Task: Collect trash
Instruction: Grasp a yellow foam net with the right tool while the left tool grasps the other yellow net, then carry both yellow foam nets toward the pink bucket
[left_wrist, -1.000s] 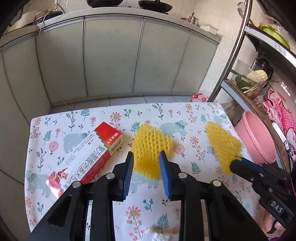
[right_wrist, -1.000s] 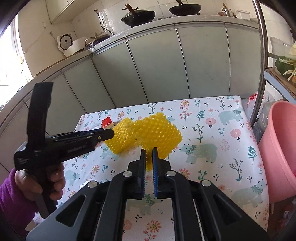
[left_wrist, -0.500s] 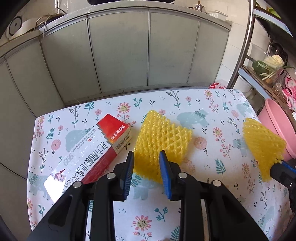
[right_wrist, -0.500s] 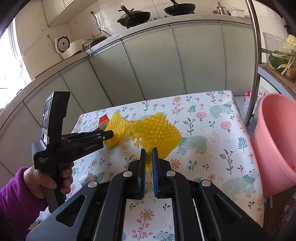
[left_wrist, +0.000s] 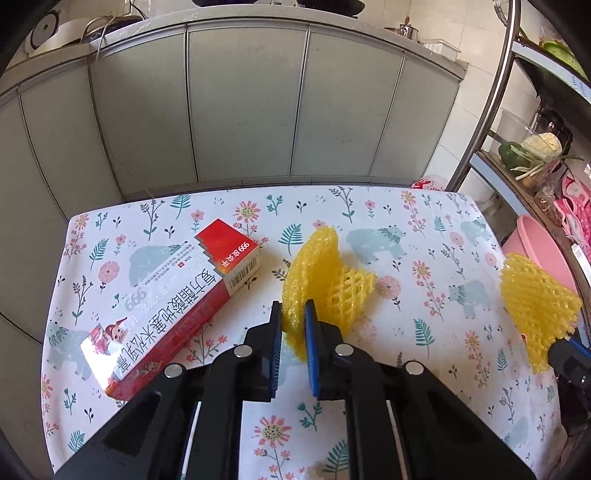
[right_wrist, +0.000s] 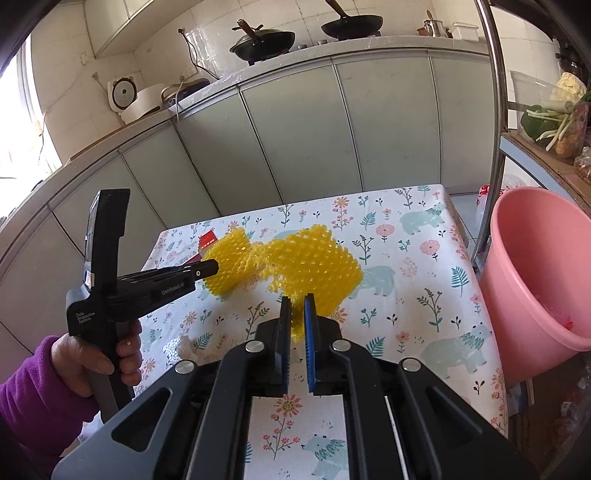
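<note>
**Both foam nets pinched, pink bucket waits at right**

Far left on the counter, under a floral cloth: a red-and-white medicine box, lying flat, not gripped. Trash by the look of it, yet to be collected.

Just right of the box: left tongs closed narrow on a yellow foam fruit net. The net bunches up between the blue pads and fans out beyond them; whether its far end touches the cloth I cannot tell.

Further right: right tongs nearly closed on a second yellow foam net, held clear above the counter's right half.

Far right, off the counter edge: pink plastic bucket, mouth open, something reddish inside. Likely the trash bin.

Step in hand, as I judge it: both nets grasped, carry not yet finished. Next move calls for swinging the right net over the bucket rim and releasing it, then the left net likewise. Foam is light and springy; it may cling to the pads on release.
</note>
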